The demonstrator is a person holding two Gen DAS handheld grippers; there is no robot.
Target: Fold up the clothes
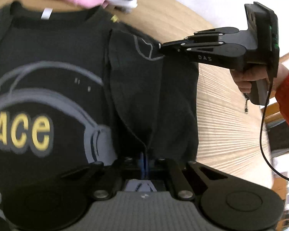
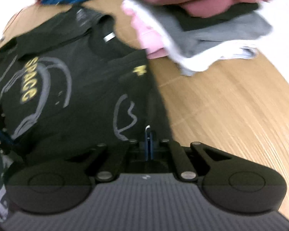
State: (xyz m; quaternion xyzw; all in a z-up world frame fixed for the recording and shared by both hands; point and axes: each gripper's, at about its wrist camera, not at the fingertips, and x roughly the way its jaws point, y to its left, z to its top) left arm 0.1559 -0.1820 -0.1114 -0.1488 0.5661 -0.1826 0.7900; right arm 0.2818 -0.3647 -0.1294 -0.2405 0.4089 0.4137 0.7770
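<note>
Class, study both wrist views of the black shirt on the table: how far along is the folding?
Done: a stack of folded clothes sits behind, and the black shirt's right side is folded inward. In hand: the left gripper and right gripper pinch that folded panel's edge. Left: the shirt's other side, with the sleeve still spread.

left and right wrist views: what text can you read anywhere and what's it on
"SPACE", yellow letters on the black t-shirt; the left wrist view cuts it to "PACE".
"DAS", faint letters on the right gripper, on its body.
White neck tag inside the shirt's collar: too blurred to read.
Small yellow mark on the folded sleeve: unreadable.
</note>
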